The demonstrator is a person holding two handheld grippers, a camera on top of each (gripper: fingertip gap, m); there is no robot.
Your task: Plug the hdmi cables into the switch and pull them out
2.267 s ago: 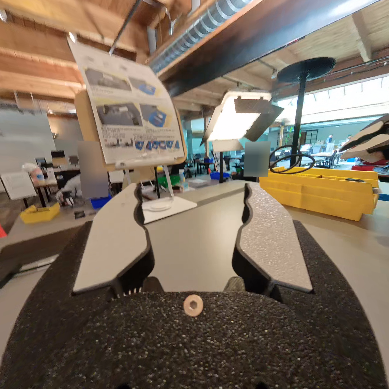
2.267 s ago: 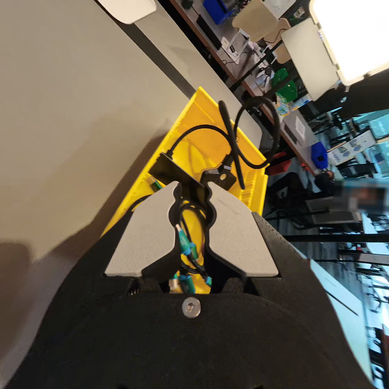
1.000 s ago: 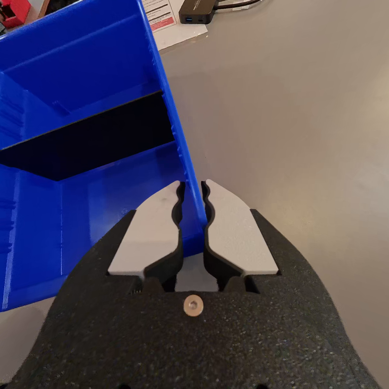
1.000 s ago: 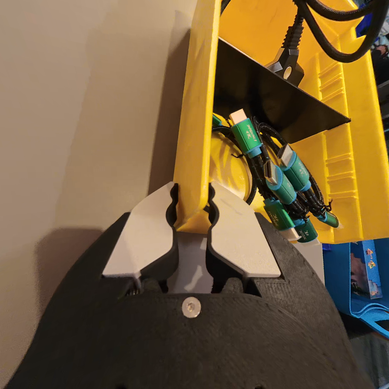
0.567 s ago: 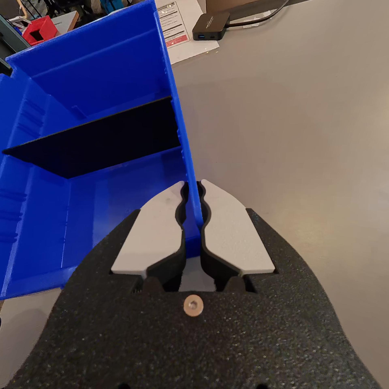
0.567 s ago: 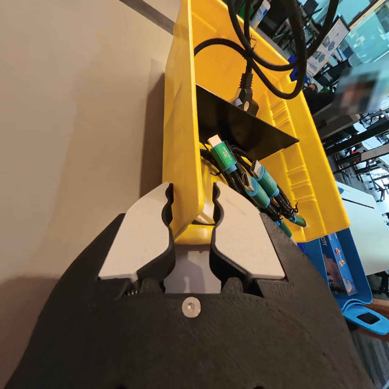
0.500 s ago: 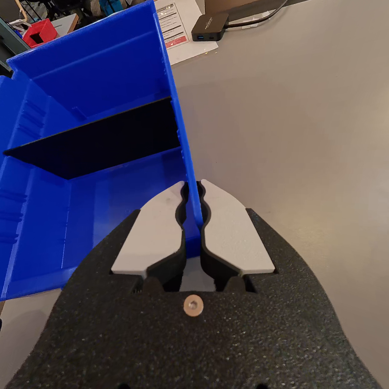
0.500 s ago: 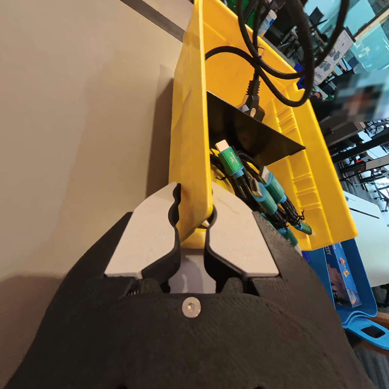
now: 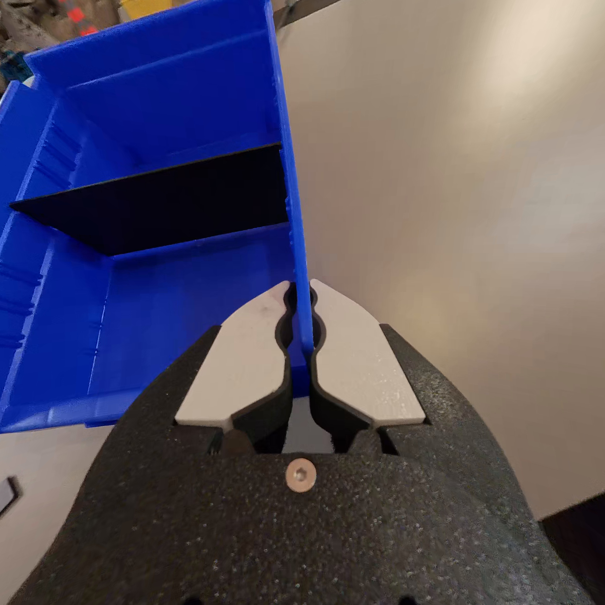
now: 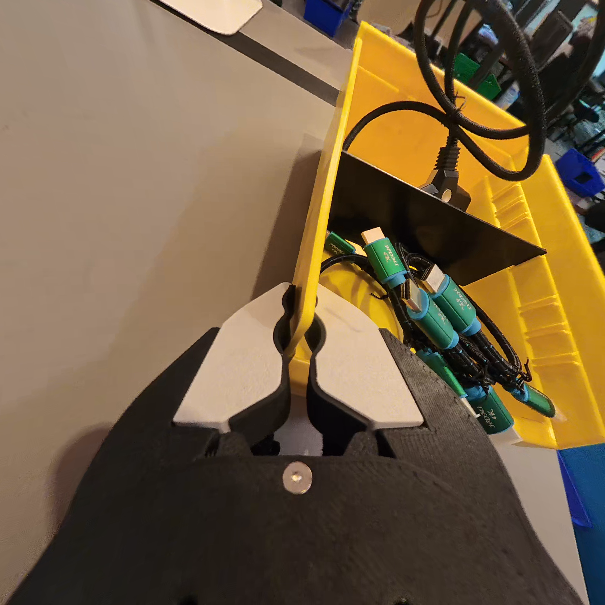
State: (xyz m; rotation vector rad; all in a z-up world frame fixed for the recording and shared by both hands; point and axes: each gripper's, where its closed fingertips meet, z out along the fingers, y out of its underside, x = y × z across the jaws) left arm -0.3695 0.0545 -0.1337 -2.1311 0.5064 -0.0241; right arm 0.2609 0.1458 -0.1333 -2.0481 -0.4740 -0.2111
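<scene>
In the left wrist view my left gripper (image 9: pixel 301 288) is shut on the right side wall of a blue bin (image 9: pixel 288 157). The bin has a black divider (image 9: pixel 157 203) and both its compartments are bare. In the right wrist view my right gripper (image 10: pixel 302 289) is shut on the left side wall of a yellow bin (image 10: pixel 322 209). Its near compartment holds several coiled black cables with green plugs (image 10: pixel 435 314). A black divider (image 10: pixel 425 222) separates them from a thick black cable (image 10: pixel 458 98) in the far compartment.
Both bins stand on a grey table (image 9: pixel 458 196), also seen in the right wrist view (image 10: pixel 131 163). A blue bin edge (image 10: pixel 582 491) lies right of the yellow bin. A white plate base (image 10: pixel 216 13) sits far back. Cluttered workbenches lie beyond. The tips of one gripper are about 65 cm away from the tips of the other.
My right gripper's pads have closed tight on the yellow bin's wall. The blue bin has swung in the left view while staying gripped; both views have shifted.
</scene>
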